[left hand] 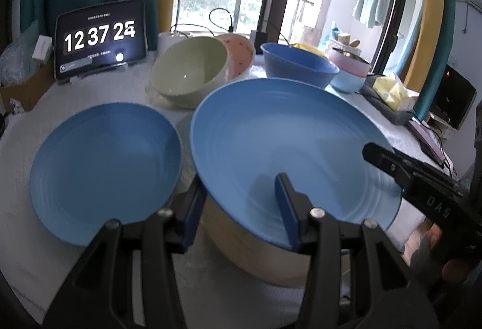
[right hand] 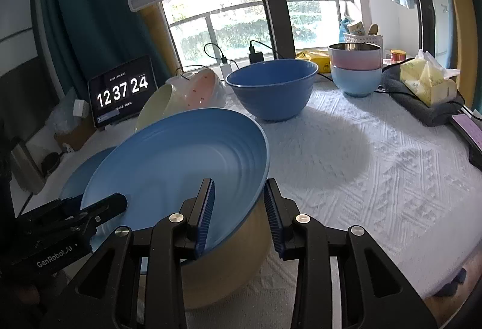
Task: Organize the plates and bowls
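Big plate [left hand: 289, 148] is held up off the cloth [right hand: 361, 166], tilted, with both grippers straddling its near rim. Left gripper [left hand: 241, 208] has one finger inside the dish and one outside under the rim; right gripper [right hand: 239, 211] is set the same way on the opposite edge. Jaws are only partly closed, and real clamping on the rim can't be told for either one.

The key relation: small plate [left hand: 105, 166] lies flat just left of the big plate, nearly touching, so the left gripper is the nearer one. Stacking is probably meant, so the big plate would have to be carried leftward and levelled first. Bowls [right hand: 271, 88] are parked behind the big plate, well apart.
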A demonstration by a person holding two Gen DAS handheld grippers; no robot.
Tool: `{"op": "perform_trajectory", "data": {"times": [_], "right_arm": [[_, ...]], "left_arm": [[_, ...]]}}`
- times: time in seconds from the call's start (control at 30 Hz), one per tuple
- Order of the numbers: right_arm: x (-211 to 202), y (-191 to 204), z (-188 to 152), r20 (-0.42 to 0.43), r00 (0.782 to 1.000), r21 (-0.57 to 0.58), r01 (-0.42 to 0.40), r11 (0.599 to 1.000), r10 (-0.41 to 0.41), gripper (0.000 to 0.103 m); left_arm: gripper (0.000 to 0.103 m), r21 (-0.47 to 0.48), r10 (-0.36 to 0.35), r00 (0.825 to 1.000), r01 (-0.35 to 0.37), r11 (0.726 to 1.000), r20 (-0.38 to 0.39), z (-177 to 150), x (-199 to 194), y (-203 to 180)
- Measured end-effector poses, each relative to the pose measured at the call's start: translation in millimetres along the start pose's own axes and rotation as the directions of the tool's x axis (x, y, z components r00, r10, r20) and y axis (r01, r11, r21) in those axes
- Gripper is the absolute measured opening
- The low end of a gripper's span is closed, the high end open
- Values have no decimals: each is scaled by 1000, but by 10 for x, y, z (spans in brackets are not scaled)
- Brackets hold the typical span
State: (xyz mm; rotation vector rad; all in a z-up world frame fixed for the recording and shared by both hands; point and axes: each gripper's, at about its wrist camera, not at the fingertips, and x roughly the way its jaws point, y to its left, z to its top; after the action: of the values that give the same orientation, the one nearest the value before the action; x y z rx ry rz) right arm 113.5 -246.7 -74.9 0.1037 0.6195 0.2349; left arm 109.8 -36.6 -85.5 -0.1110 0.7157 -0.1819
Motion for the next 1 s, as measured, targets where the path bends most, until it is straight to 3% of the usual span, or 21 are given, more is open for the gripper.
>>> {"op": "perform_trajectory", "data": {"times": [0.57, 1.0], "right_arm": [[89, -7, -148, -72, 997, 4, 11, 1000, -10, 36], [117, -11, -285, -82, 996, 4, 19, 1000, -18, 36]], "left_arm": [[48, 25, 35, 998, -34, 999, -58, -157, 50, -11], [49, 74, 66, 995, -60, 995, -81, -270, 83, -61]]}}
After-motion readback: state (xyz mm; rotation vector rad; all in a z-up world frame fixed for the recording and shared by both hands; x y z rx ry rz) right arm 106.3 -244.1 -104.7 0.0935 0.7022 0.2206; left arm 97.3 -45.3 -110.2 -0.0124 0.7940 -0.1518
